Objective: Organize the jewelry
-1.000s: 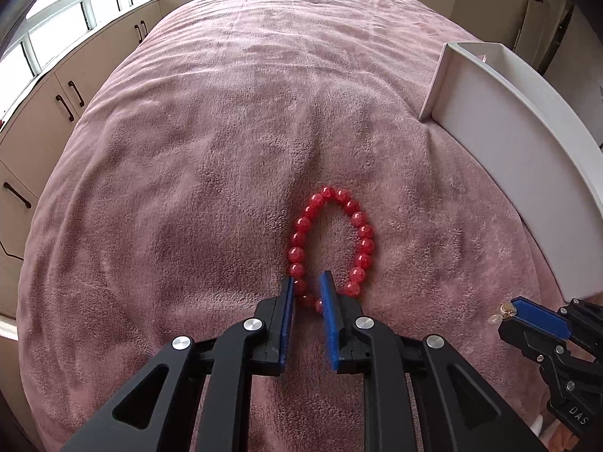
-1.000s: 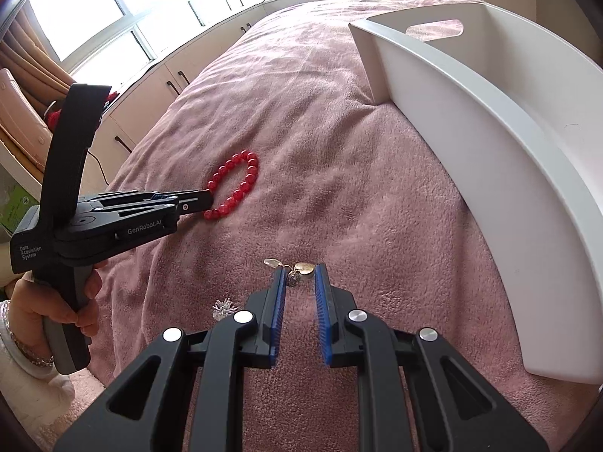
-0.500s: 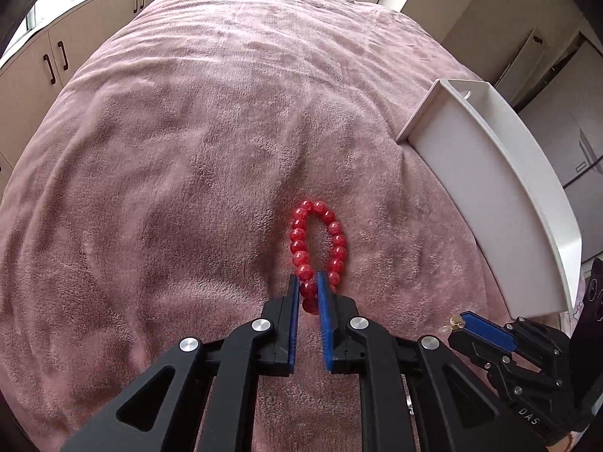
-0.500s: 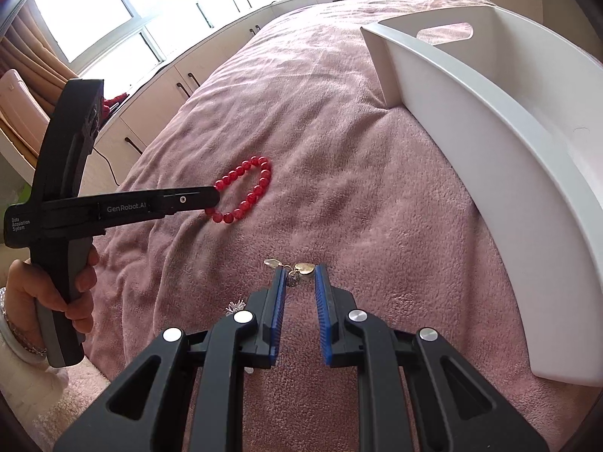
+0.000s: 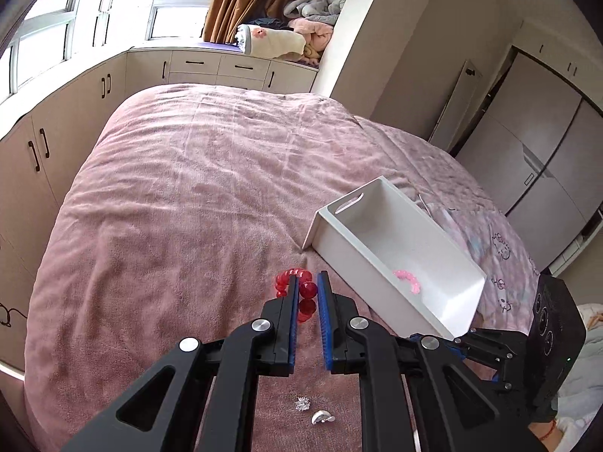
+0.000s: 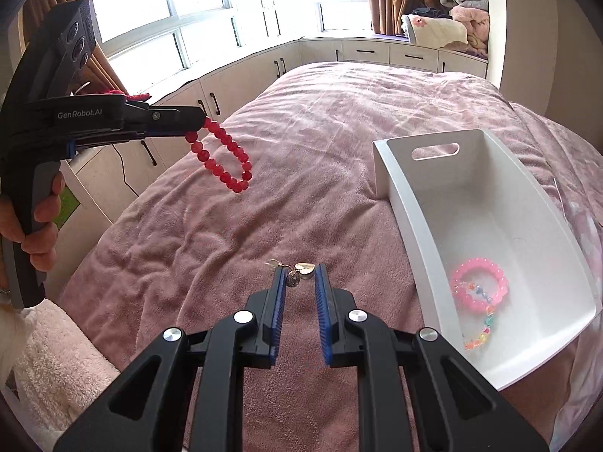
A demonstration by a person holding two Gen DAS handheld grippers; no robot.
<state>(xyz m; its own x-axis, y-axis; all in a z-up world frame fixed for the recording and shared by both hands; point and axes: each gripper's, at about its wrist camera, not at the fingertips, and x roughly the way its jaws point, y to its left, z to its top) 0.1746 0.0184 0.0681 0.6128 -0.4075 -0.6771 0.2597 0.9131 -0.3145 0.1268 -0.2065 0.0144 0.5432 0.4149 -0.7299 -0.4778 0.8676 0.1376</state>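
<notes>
My left gripper [image 5: 306, 288] is shut on a red bead bracelet [image 5: 307, 290] and holds it in the air above the pink bedspread; in the right wrist view the bracelet [image 6: 224, 160] hangs from the left gripper [image 6: 196, 128]. My right gripper [image 6: 299, 277] is shut on a gold heart earring [image 6: 303, 268] with a small ball charm, held above the bed. A white bin [image 6: 410, 203] stands to the right, with a pink bead bracelet [image 6: 476, 286] and a coloured bead strand inside; the bin also shows in the left wrist view [image 5: 361, 256].
Two small silver jewelry pieces [image 5: 316, 412] lie on the bedspread below my left gripper. Cream cabinets [image 5: 34, 150] line the left and far side of the bed. A patterned blanket [image 5: 501, 245] lies right of the bin.
My left gripper lifted the red bracelet off the bed and rose high, swinging toward the bin. My right gripper also rose with the earring, so the bin's inside now shows.
</notes>
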